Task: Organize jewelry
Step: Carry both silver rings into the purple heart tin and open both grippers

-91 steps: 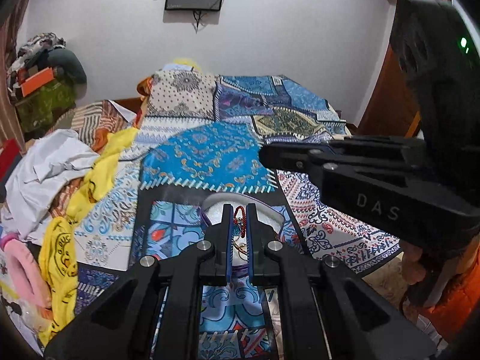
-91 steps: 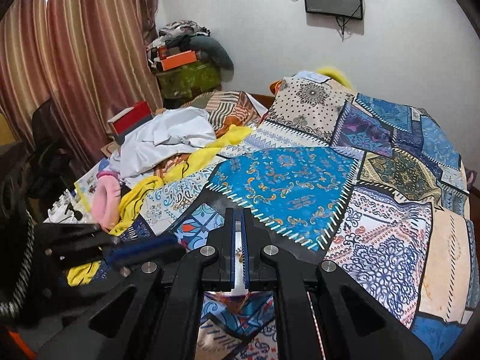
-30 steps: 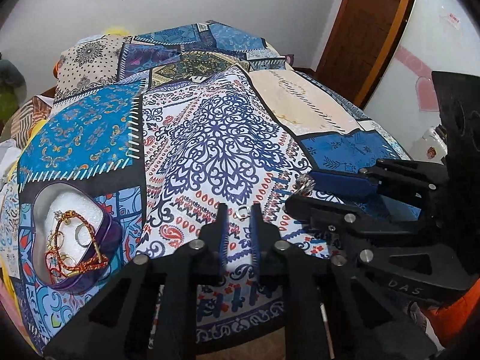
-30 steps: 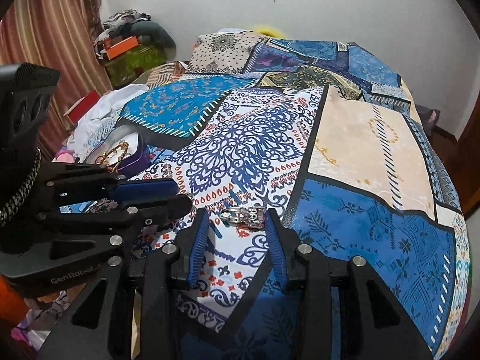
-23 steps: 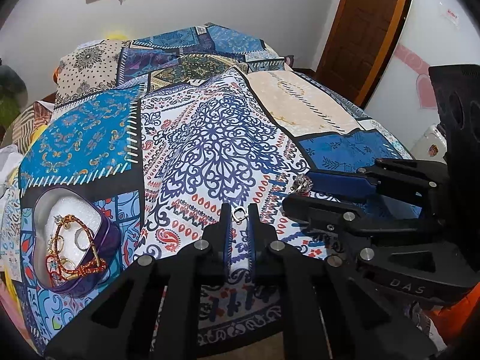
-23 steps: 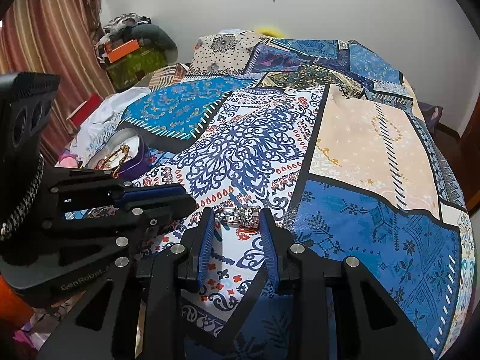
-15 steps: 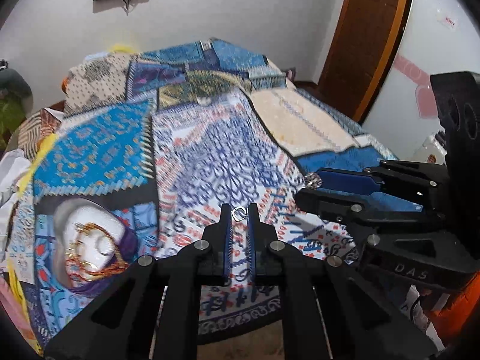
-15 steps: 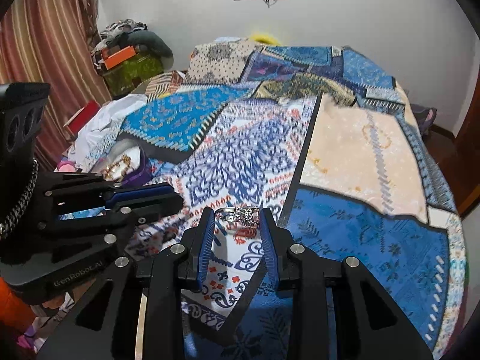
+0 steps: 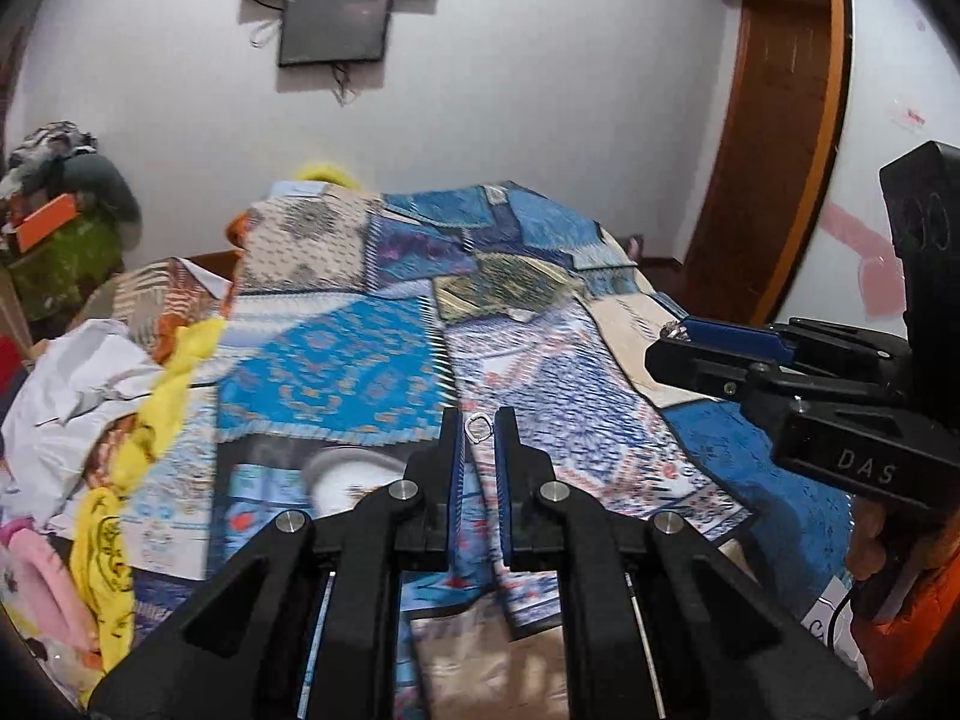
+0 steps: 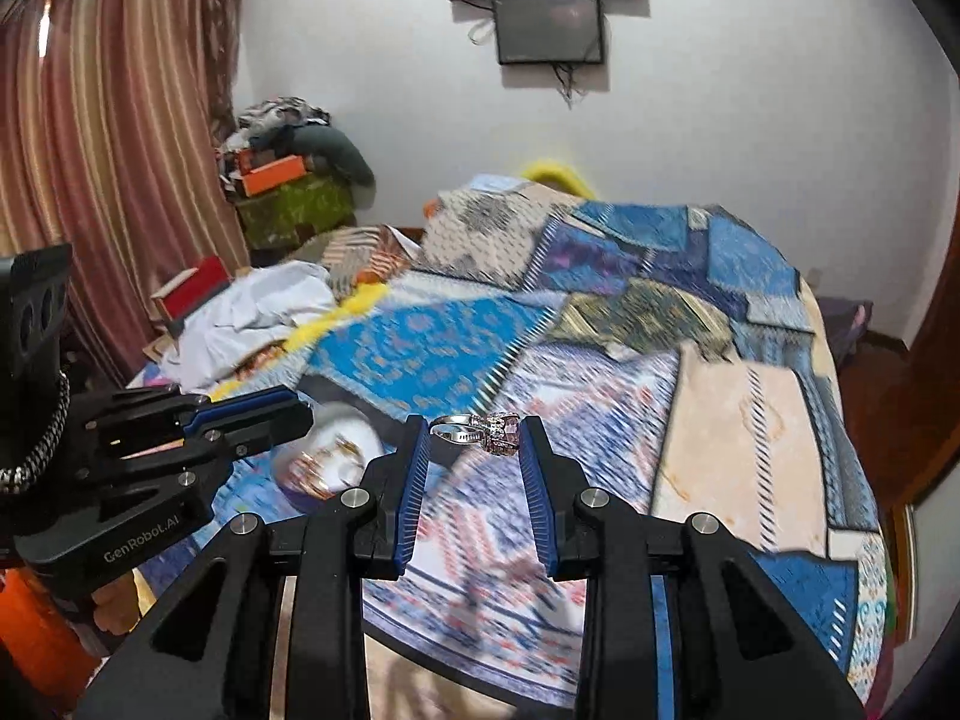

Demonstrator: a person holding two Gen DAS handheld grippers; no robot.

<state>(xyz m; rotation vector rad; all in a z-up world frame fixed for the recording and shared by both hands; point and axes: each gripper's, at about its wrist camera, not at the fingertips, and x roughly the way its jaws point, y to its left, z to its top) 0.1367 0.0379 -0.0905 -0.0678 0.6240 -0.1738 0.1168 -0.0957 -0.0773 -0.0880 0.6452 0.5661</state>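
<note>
At the far left of the left wrist view, a heap of white and yellow clothes (image 9: 102, 372) lies on the edge of the bed. Next to it, on the patchwork bedspread (image 9: 360, 348), sits the jewelry box (image 9: 348, 480), its white lining blurred and half hidden behind the left finger; in the right wrist view gold-coloured pieces show inside it (image 10: 327, 456).

In the middle, the left gripper (image 9: 479, 429) has its blue pads nearly together, pinching a small silver ring (image 9: 479, 425) at the very tips, held clear above the bedspread.

Further right, the right gripper (image 9: 678, 339) comes in from the side (a hand grips its handle at the lower right edge). In its own camera the gripper (image 10: 476, 435) stands partly closed, its two pads pressing either end of a silver ring with a pinkish stone cluster (image 10: 480, 432), which spans the gap between the fingertips and hangs above the bedspread, to the right of the jewelry box.

On the white wall behind the bed hangs a dark screen (image 9: 333, 27), and a brown wooden door frame (image 9: 774, 144) stands at the far right.
</note>
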